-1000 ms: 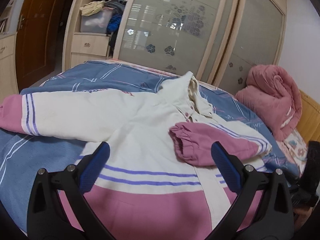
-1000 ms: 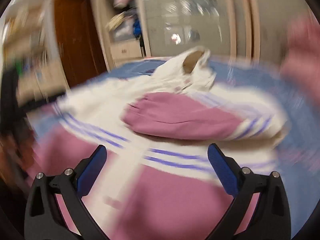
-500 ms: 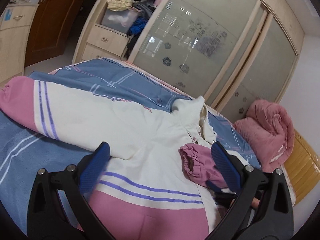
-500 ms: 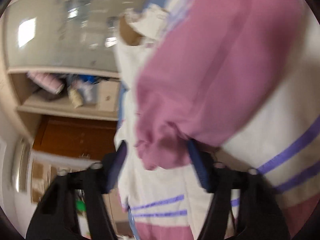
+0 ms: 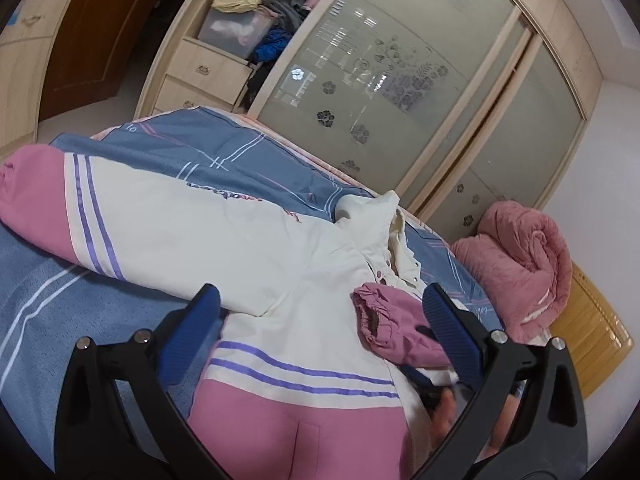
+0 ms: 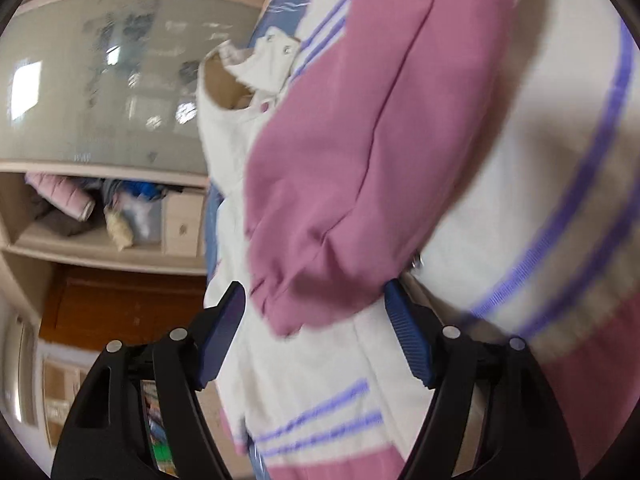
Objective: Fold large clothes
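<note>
Garment: the cream padded jacket with pink hem and purple stripes [image 5: 248, 248] lies spread on the blue striped bedcover [image 5: 48, 312], straight ahead of both your grippers.
Folded sleeve: the pink gathered cuff of the sleeve [image 6: 320, 280] is laid across the jacket's chest and sits between your right jaws.
Right gripper [image 6: 316, 332]: its jaws are opening around that cuff; neither pad presses on the cloth, so nothing is gripped.
Left gripper [image 5: 320, 320]: jaws spread wide and empty, hovering above the jacket's chest, the cuff just inside the right-hand pad.
Other sleeve: the cream sleeve with a pink end [image 5: 80, 208] stretches out flat, well off to the left of your left jaws, not yet folded in.
Risk, drag: if you pull the right gripper back while the puffy cuff bulges between the pads, I judge a pad could snag it and undo the fold.
Risk, spring-back: padded fabric tends to rebound, so the sleeve may slide off the chest once left alone.
Risk, collision: your two grippers work close together by the cuff; a quick reach could knock them.
Hidden: the jacket's hem nearest you is cut off by the gripper frames.
Hard to read: the right view is blurred and rolled sideways; in the left view the right gripper shows only as a dark shape behind the right-hand pad.
</note>
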{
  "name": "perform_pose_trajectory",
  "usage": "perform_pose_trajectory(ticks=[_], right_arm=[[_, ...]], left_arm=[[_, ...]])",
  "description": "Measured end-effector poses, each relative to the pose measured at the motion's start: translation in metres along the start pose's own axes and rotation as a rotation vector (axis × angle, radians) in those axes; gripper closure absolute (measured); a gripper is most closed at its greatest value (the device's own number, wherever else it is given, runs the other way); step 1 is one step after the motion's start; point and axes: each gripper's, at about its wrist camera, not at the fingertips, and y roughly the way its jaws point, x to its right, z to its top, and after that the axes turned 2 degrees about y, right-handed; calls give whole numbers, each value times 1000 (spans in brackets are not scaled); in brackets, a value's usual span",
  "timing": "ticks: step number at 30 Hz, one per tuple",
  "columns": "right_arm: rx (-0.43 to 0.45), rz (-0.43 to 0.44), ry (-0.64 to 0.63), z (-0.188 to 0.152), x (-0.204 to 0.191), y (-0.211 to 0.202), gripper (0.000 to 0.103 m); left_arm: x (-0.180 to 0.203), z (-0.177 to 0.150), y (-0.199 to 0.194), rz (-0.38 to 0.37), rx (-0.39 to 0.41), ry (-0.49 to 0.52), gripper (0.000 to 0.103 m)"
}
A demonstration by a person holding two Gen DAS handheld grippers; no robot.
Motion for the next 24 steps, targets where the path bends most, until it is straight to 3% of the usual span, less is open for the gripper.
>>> perform_pose_trajectory(ticks=[2, 3, 4, 5, 7, 13, 18, 21, 23, 24], right_arm=[[27, 18, 7, 5, -4, 8, 33], [37, 16, 1, 6, -7, 13, 48], [33, 12, -6, 6, -9, 17, 76], [31, 16, -13, 6, -11, 20, 90], [53, 12, -57, 2, -21, 23, 98], [35, 81, -148, -12, -58, 37, 99], [-83, 114, -234, -50, -82, 64, 103], [-104, 122, -198, -60, -81, 72, 103], [-136, 128, -218, -63, -80, 68, 90], [-137, 106, -244, -64, -79, 59, 53]], left_arm=[[0, 0, -2, 2, 1, 17, 2], [0, 0, -3, 5, 3, 24, 2], [0, 0, -4, 5, 5, 25, 2], [-1, 1, -5, 2, 6, 23, 2], [-4, 2, -8, 0, 19, 10, 2], [-13, 7, -16, -2, 38, -13, 2], [-24, 10, -14, 10, 32, -34, 2], [-28, 11, -14, 17, 30, -44, 2], [-28, 11, -13, 16, 29, -47, 2], [-27, 11, -11, 14, 25, -47, 2]])
